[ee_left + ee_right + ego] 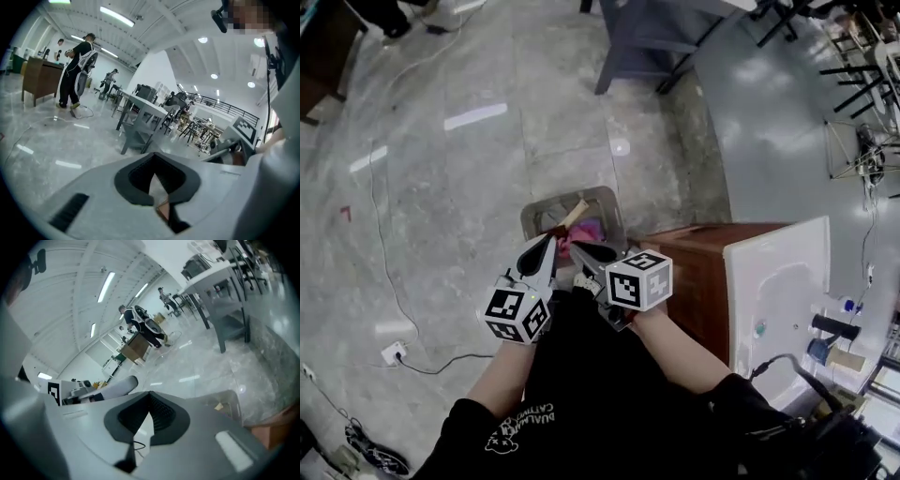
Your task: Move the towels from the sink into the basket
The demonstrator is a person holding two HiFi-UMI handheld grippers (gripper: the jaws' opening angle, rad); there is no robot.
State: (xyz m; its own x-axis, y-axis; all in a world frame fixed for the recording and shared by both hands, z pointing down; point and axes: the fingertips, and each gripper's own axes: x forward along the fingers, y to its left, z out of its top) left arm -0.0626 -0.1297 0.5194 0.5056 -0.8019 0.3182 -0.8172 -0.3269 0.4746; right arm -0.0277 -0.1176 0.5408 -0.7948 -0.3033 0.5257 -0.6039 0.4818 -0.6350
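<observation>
My left gripper [542, 248] and right gripper [581, 249]: both closed, pads together, nothing between them. I hold them side by side above the grey basket [530, 214] on the floor. The pink towel [589, 230] sits bunched inside the basket, no clear long axis. The tan towel [573, 217] lies beside it, long axis diagonal, upper end toward the basket's far right corner.
</observation>
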